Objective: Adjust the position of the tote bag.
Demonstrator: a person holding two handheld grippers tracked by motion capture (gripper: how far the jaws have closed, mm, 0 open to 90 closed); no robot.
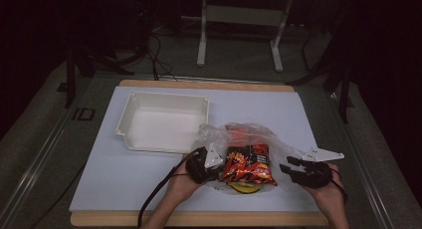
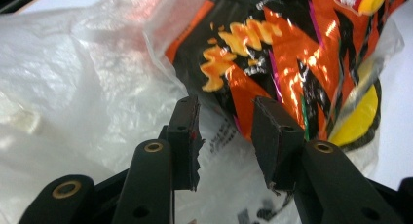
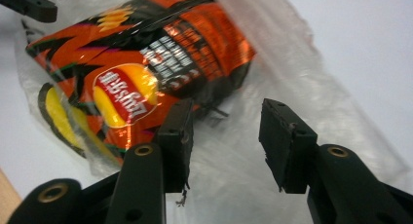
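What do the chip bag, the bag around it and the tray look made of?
Chip bag: glossy foil-like film, with bright glints. Outer bag: thin clear plastic, crinkled and see-through. Tray: white, matte, smooth; probably rigid plastic, though I can't be sure.

Orange-black chip bag (image 1: 247, 164) lying flat, half inside crumpled clear plastic bag (image 1: 234, 134).

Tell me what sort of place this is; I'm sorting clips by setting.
Probably a lab or recording workspace, not a home: a wooden table covered with a plain white mat, a dark room with cables on the floor, and a bare metal stand behind.
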